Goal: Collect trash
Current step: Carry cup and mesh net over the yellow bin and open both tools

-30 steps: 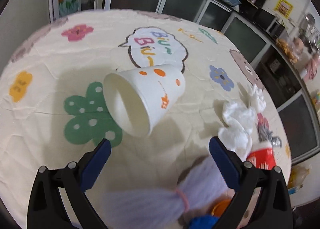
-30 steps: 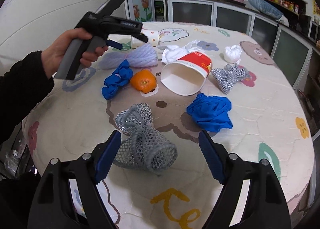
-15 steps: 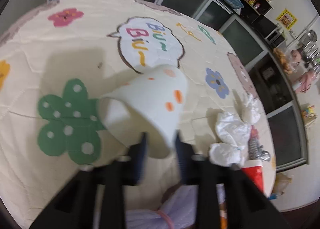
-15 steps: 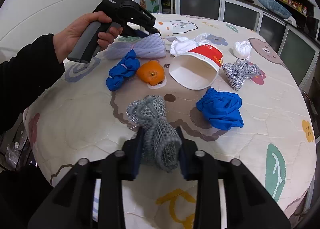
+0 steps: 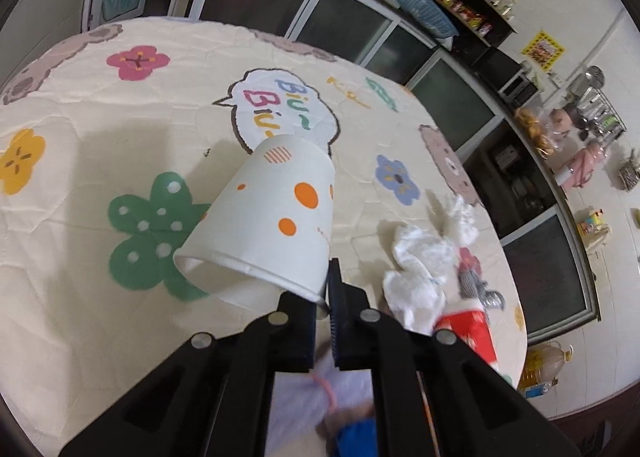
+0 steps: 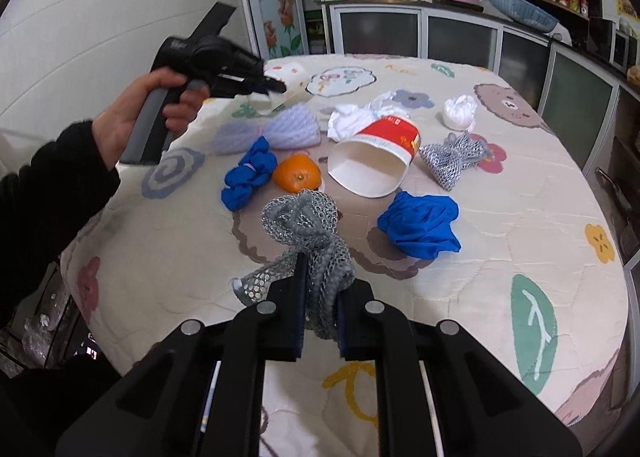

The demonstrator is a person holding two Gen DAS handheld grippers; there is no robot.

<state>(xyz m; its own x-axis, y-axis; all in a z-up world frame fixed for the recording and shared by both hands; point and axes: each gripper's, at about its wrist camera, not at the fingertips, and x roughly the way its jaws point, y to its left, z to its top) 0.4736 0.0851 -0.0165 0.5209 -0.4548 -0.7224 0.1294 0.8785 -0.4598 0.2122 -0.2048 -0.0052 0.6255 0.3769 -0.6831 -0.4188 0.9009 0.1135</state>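
While both pairs of fingers grip: two pieces of trash are off the quilted desk (image 6: 500, 193).
Left gripper (image 5: 325, 297): fingers pinched shut on the thin rim of the paper cup (image 5: 272, 225), a white cone with orange dots, tilted mouth-down above the green flower print.
Right gripper (image 6: 320, 297): its fingers have just been closing and now squeeze the grey mesh bundle (image 6: 312, 233), a soft knotted net, lifted clear of the cloth.
Left hand (image 6: 136, 121): wrapped round the grey handle, black sleeve behind.
On the desk: smooth orange (image 6: 298, 173), red-and-white paper bowl (image 6: 376, 161) on its side, crumpled blue cloths, white tissue wads (image 5: 420, 269).
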